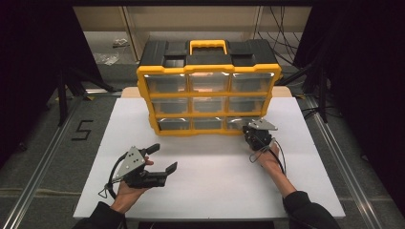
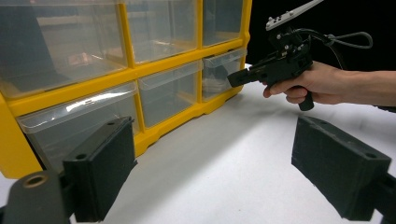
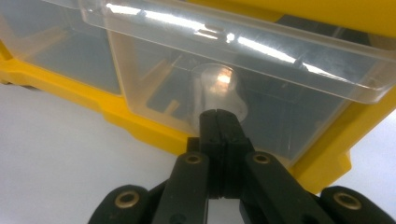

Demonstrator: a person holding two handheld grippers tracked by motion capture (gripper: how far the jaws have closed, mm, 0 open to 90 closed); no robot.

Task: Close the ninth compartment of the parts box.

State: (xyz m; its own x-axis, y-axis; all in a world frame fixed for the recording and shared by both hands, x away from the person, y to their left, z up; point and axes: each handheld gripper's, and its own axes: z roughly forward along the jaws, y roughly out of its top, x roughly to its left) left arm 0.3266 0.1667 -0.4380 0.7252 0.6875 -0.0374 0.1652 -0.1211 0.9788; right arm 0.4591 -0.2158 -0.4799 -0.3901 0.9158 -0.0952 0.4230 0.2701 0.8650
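At lower left our left tongs (image 1: 160, 160) rest spread on the bench (image 1: 215, 176), idle. At centre stands the organiser (image 1: 208, 88). Right of centre, our right tongs (image 1: 252, 130) are pressed together against its bottom-right drawer (image 3: 243, 88); we judge it barely pulled out, with opening left.

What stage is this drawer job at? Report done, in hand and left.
Done: the right gripper has reached the organizer's bottom-right drawer, its fingers pressed together right at the clear front; whether they pinch a handle cannot be told. In hand: that contact, with the drawer seemingly barely out, if at all. Left: pulling it open. The left gripper waits open over the white table, holding nothing.
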